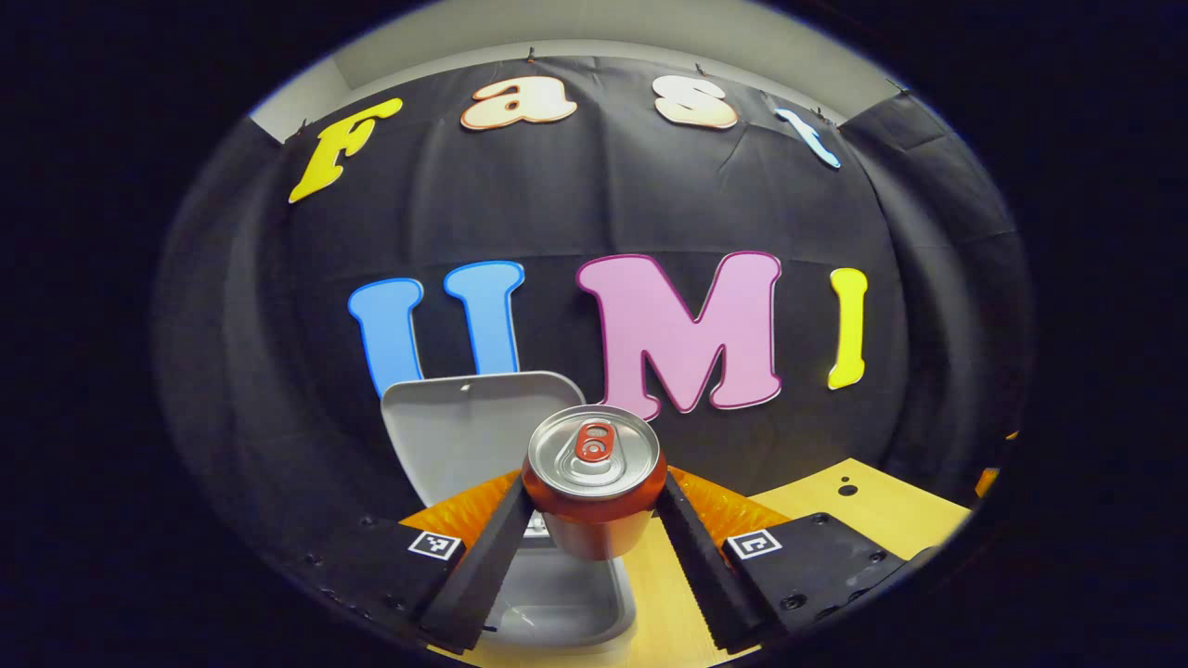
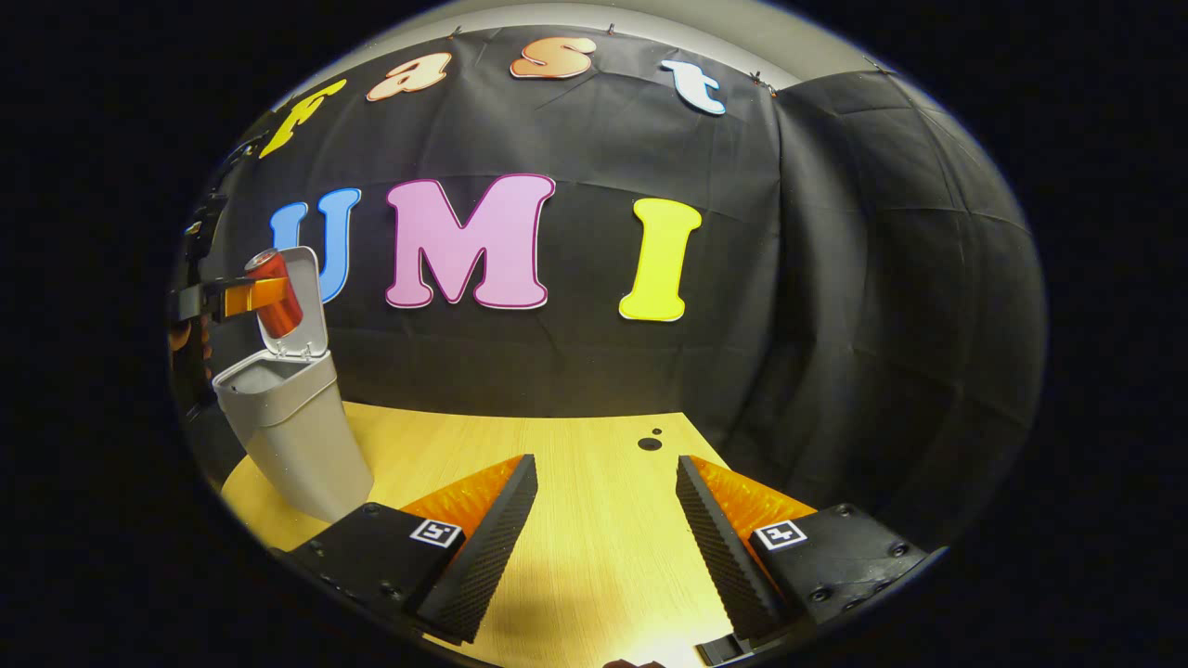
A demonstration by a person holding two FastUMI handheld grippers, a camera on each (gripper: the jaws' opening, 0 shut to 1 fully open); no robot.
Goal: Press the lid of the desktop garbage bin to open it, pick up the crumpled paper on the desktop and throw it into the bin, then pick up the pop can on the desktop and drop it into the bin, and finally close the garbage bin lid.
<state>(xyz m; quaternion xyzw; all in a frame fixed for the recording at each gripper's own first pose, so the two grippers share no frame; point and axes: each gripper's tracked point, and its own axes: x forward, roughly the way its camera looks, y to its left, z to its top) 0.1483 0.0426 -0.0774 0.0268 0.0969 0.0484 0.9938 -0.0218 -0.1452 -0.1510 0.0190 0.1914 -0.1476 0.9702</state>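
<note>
A red pop can with a silver top stands upright between the fingers of my left gripper, which is shut on it. It hangs above the open mouth of the grey bin, whose lid stands raised behind it. In the right gripper view the same can hovers over the bin at the far left, in front of the upright lid. My right gripper is open above the wooden table, with nothing between its fingers. The crumpled paper is not visible on the table.
The wooden table stretches from the bin to the right, with two small dark holes near its back edge. The black cloth wall stands close behind the bin and the table.
</note>
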